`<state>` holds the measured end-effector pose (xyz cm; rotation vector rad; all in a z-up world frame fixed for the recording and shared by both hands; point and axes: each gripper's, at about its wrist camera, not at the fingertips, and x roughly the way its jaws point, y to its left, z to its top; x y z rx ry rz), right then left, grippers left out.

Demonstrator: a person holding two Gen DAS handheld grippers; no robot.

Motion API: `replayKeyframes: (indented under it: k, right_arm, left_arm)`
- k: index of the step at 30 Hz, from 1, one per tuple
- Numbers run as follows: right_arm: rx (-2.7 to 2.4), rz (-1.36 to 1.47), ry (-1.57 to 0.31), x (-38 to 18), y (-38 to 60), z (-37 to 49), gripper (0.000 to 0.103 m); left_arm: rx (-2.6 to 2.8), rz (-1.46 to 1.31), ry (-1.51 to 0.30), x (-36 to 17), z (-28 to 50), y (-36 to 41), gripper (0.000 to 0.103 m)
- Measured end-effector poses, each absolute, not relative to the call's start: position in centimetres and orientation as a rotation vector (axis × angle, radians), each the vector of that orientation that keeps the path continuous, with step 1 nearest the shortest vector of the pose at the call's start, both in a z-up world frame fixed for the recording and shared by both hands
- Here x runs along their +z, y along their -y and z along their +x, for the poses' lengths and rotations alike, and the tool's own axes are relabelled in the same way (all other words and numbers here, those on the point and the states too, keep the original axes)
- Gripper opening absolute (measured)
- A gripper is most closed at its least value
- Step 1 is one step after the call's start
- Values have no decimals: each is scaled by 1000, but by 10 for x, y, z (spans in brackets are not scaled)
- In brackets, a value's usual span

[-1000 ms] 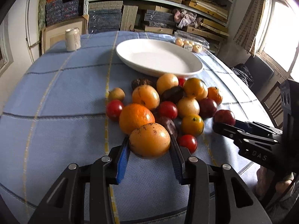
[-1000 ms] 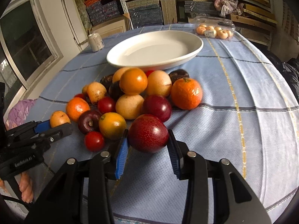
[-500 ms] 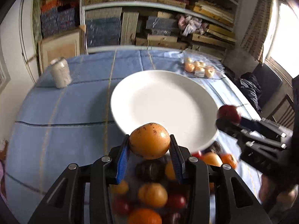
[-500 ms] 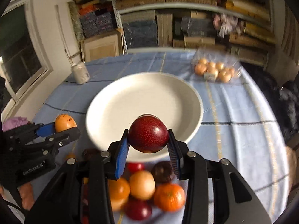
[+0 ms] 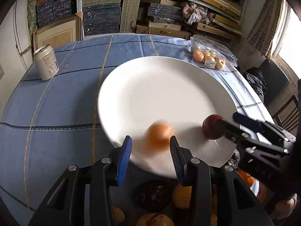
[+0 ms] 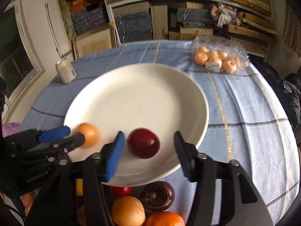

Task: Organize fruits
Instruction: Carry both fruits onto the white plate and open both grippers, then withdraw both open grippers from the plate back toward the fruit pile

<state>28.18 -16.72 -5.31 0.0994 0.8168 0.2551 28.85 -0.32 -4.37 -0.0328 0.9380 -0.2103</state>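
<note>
— What do the two grippers hold over the plate?

— Nothing firmly now. The right gripper (image 6: 148, 146) has its jaws opening: the dark red plum (image 6: 143, 143) sits between the blue pads, with clear gaps on both sides, over the near part of the white plate (image 6: 169, 86). So it is released.

— And the left one?

— The left gripper (image 5: 150, 150) stands over the plate's near left edge. The orange (image 5: 160, 136) between its jaws is blurred; there is a plain gap to the left pad, while on the right it lies close to the pad. I read those jaws as let go too.

— Where is the rest of the fruit?

— Nearer than the plate, on the blue checked counter (image 6: 254, 131), beneath the grippers: a red tomato (image 6: 120, 190), a dark wrinkled fruit (image 6: 158, 195), a yellow-orange fruit (image 6: 128, 211) and a tangerine (image 6: 164, 218).

— Anything else on the counter?

— A pale drink can (image 5: 46, 62) at the far left, upright, well apart from the plate. At the far right, a clear plastic pack of small peach-coloured fruits (image 6: 218, 60), just beyond the plate's rim. Behind the counter are shelves (image 5: 150, 17) stacked with boxes and boards.

— The person?

— Only a bit of a hand (image 6: 28, 200) shows below the left gripper.
</note>
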Motion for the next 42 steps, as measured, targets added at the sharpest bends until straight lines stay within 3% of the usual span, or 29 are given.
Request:
replayKeyframes:
  k: [6, 10, 13, 17, 24, 27, 42]
  right_arm:
    - [259, 148, -619, 7, 191, 239, 57]
    - [250, 167, -517, 30, 203, 193, 73]
    - [249, 161, -506, 24, 206, 160, 74]
    - [242, 171, -501, 0, 211, 119, 79]
    - [252, 142, -589, -52, 208, 75, 81]
    - [243, 148, -574, -52, 208, 70, 90]
    - [269, 151, -633, -59, 202, 82, 91]
  left_arm:
    - [-186, -92, -879, -10, 271, -17, 44]
    - [-141, -84, -818, 15, 236, -33, 67]
    - [-113, -62, -792, 20, 199, -43, 68]
    - [-78, -69, -777, 8, 154, -53, 78]
    - [-119, -107, -857, -40, 113, -50, 78]
    - [-134, -103, -862, -45, 112, -43, 78]
    - [-118, -133, -919, -65, 138, -39, 78]
